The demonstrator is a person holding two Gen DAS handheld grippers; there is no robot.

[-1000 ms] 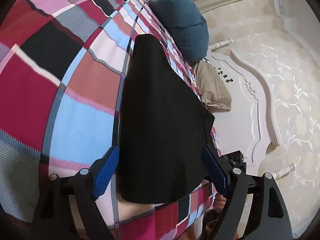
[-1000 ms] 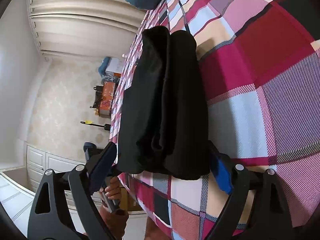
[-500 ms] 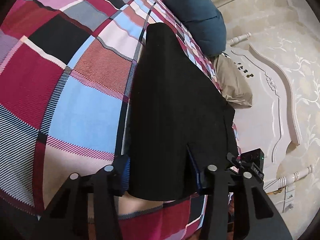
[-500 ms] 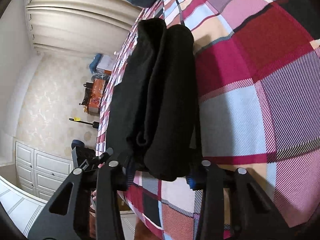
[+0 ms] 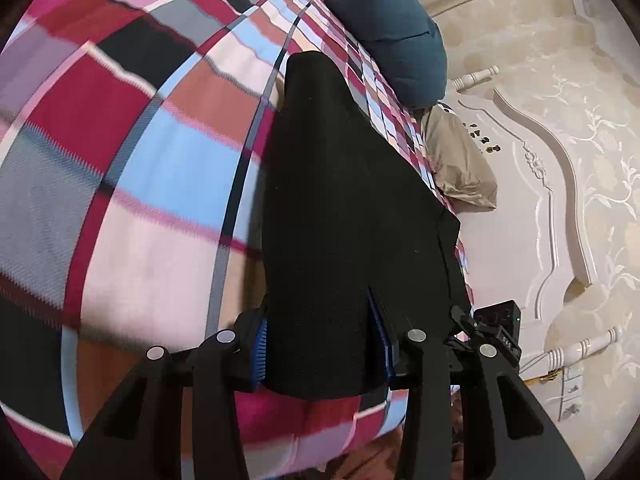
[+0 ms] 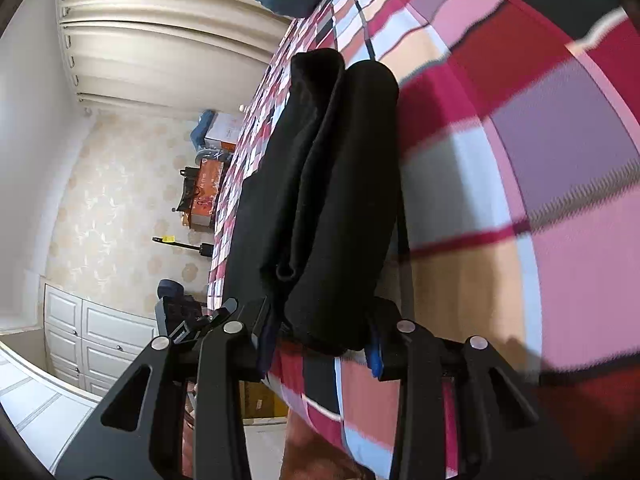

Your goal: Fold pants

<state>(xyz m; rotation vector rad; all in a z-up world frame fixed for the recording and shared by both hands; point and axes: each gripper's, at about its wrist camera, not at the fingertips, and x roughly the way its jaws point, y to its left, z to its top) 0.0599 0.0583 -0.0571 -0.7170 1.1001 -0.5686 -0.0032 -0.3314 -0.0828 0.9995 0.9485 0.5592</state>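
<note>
We work over a bed [image 5: 132,184] covered in a checked spread of red, pink, blue and black. At its far end, toward one o'clock in the left view, a blue pillow [image 5: 400,36] leans near a carved white headboard [image 5: 532,208], with a tan pillow [image 5: 460,168] below it.

The black pants [image 5: 340,208] lie on the spread as one long narrow strip, legs stacked side by side. Their long axis runs straight away from us, from six o'clock up toward twelve, the far end pointing at the blue pillow. In the right view the pants [image 6: 332,184] show two rolled ridges with a crease between them.

Both tools grip the near end. Our left tool [image 5: 320,354] is closed down on the pants, blue pads pressing the cloth from either side. Our right tool [image 6: 320,344] is likewise clamped on the same end. We judge that holding both near corners keeps the edge square, ready to carry it toward the far end for a halving fold.
</note>
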